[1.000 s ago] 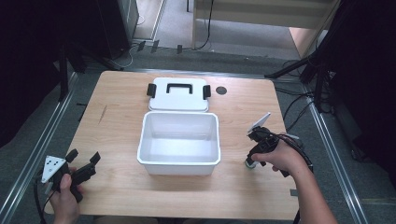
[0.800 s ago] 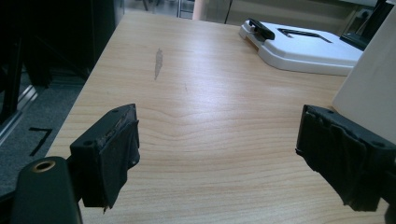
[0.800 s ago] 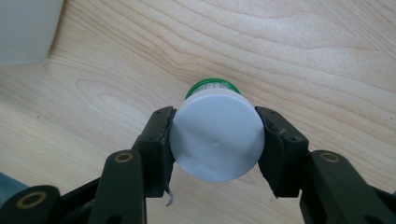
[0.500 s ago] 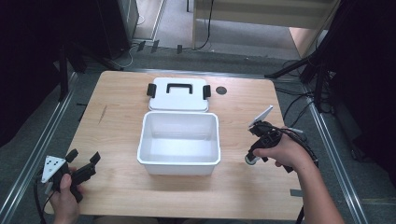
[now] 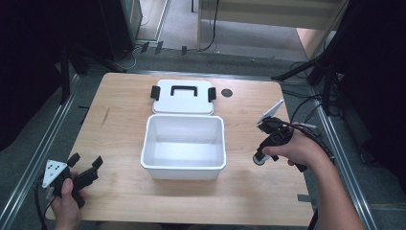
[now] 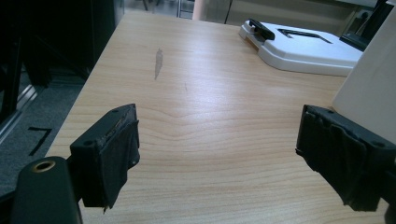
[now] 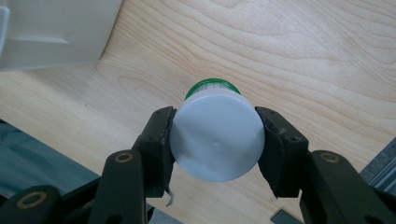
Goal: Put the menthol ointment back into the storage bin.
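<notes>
I see a pale wooden surface (image 5: 119, 120) with wavy grain and one thin grey smear (image 6: 158, 63), carrying a plain white plastic bin (image 5: 183, 165) and a flat white lid with black handle and black side clips (image 5: 183, 97). My right tool (image 7: 217, 140) is black, its pads against a round bottle with a pale grey-white cap and green band (image 7: 216, 137). My left tool (image 6: 224, 154) is black too, topped by a light grey three-cornered plate (image 5: 53, 171).

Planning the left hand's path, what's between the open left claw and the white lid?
Bare wood: in the left gripper view, nothing but tabletop, with a faint grey smudge, runs from the left claw to the white lid.
</notes>
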{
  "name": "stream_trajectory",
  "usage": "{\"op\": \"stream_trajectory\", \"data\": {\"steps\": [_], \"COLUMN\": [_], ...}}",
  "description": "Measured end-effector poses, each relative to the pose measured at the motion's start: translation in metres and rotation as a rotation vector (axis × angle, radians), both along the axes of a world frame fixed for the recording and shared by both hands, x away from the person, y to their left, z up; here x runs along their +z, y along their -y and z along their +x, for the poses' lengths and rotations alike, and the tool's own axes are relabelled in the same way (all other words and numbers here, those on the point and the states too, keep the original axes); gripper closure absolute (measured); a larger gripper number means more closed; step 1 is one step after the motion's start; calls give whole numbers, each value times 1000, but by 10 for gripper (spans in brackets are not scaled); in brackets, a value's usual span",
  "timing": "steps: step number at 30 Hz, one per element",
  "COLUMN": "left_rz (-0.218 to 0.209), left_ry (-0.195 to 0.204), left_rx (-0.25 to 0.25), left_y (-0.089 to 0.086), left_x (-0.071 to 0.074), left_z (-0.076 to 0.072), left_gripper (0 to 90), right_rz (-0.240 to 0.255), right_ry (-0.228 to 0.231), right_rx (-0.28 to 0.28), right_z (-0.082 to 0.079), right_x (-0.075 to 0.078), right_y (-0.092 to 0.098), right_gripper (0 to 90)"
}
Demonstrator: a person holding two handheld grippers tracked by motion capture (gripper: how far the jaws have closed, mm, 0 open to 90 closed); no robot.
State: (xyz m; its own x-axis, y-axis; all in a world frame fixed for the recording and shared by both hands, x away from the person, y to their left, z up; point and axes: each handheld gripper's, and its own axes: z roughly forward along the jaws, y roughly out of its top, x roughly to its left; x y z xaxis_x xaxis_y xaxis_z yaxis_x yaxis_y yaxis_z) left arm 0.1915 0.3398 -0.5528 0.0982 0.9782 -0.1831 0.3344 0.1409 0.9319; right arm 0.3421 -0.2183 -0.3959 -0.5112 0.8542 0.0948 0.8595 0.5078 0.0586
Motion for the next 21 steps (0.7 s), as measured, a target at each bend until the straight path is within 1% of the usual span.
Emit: {"op": "stream_trajectory", "data": {"steps": [2, 3, 5, 6, 7, 8, 11, 13, 14, 16, 21], "left_rz": [0, 0, 0, 0, -2, -2, -1, -1, -3, -3, -4], "left_ry": [-1, 0, -1, -1, -1, -1, -2, -2, -1, -1, -2], "left_rx": [-1, 0, -1, -1, -1, -1, -1, -1, -2, -1, -1], "left_y": [0, 0, 0, 0, 0, 0, 0, 0, 0, 0, 0], "left_x": [0, 0, 0, 0, 0, 0, 0, 0, 0, 0, 0], "left_z": [0, 0, 0, 0, 0, 0, 0, 0, 0, 0, 0], "left_gripper": [139, 139, 139, 139, 139, 138, 139, 139, 139, 139, 139], "right_rz": [-1, -2, -4, -4, -14, -14, -23, -20, -16, -13, -12], "right_ry": [1, 2, 2, 2, -3, -3, -10, -7, -2, 1, -1], "right_rx": [3, 7, 19, 19, 30, 30, 45, 46, 49, 52, 56], "right_z": [0, 0, 0, 0, 0, 0, 0, 0, 1, 1, 1], "right_x": [5, 10, 15, 15, 20, 20, 28, 30, 34, 36, 42], "right_y": [-1, -3, -5, -5, -8, -8, -13, -15, -17, -20, -26], "right_gripper": [513, 513, 513, 513, 513, 513, 513, 513, 513, 513, 513]}}
